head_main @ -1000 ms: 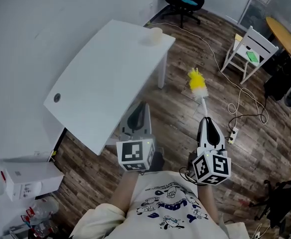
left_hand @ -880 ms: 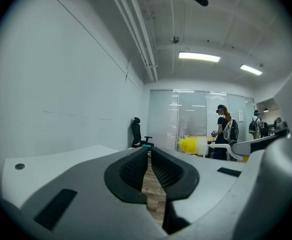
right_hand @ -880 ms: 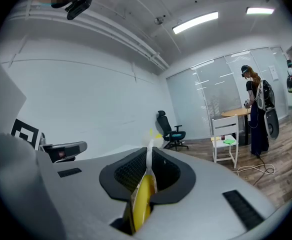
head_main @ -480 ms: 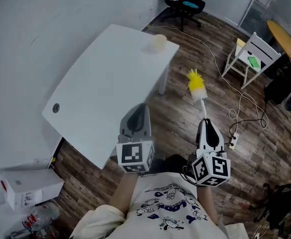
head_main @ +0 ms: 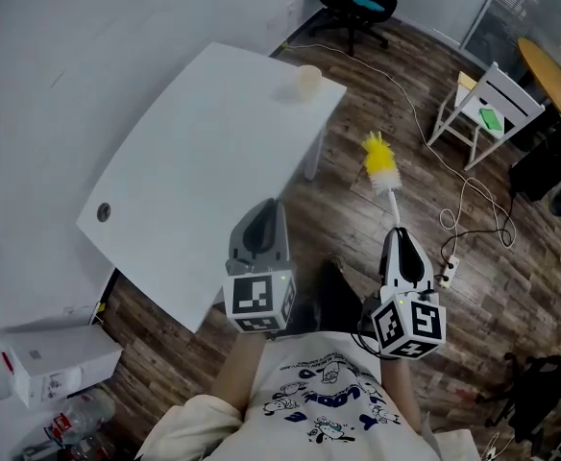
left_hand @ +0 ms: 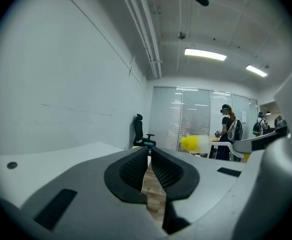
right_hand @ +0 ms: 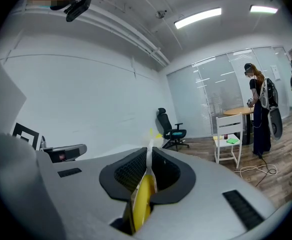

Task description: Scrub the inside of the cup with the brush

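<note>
A pale cup (head_main: 308,81) stands near the far corner of the white table (head_main: 194,152). My right gripper (head_main: 402,239) is shut on the yellow handle of a brush (right_hand: 142,196); its white stem leads to a yellow bristle head (head_main: 379,161) held out over the wooden floor, to the right of the table. My left gripper (head_main: 266,221) hovers above the table's near edge with its jaws closed and nothing between them. In the left gripper view the left gripper (left_hand: 149,156) shows the same narrow slit, with the brush head (left_hand: 189,143) off to its right.
A black office chair (head_main: 355,3) stands beyond the table. A white chair (head_main: 485,99) and a power strip with cables (head_main: 449,254) lie on the floor to the right. A white box (head_main: 55,353) and bottles sit at lower left. A person (right_hand: 260,114) stands by a round table.
The view has drifted slightly, and the table sits a little nearer under my left gripper. Both grippers hold the same pose, with the brush still out front.
</note>
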A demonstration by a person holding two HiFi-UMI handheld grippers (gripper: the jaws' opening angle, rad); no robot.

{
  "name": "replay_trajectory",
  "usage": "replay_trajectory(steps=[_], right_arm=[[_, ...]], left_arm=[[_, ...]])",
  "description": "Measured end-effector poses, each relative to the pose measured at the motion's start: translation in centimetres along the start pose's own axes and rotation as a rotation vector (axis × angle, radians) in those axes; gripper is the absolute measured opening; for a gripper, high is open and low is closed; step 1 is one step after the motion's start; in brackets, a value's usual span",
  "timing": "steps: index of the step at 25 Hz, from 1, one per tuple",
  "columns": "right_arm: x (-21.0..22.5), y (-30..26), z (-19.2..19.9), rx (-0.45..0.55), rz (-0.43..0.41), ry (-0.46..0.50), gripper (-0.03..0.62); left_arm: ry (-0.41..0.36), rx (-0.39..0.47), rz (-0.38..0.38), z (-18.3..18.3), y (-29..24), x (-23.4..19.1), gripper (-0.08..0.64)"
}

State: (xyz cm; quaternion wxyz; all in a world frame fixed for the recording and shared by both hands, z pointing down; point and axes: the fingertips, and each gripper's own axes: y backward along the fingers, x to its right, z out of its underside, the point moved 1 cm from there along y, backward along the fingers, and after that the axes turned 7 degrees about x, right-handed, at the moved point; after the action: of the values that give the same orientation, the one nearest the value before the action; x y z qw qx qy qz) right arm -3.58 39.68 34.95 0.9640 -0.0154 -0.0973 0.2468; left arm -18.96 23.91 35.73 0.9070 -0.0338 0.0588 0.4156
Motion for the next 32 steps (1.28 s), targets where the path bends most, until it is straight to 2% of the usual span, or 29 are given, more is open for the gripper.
replay_trajectory(steps=[14, 32], right_arm=[[2.4, -8.2, -0.5, -0.026, -0.042, 0.009, 0.044], [6.3, -23.9, -3.9, -0.039, -0.193, 0.010, 0.044]], left_arm=[[0.008, -0.011, -0.043, 0.6, -7.8, -0.7, 0.031], [-0.005, 0.006, -0.180, -1.1, -21.4, -1.1, 0.031]])
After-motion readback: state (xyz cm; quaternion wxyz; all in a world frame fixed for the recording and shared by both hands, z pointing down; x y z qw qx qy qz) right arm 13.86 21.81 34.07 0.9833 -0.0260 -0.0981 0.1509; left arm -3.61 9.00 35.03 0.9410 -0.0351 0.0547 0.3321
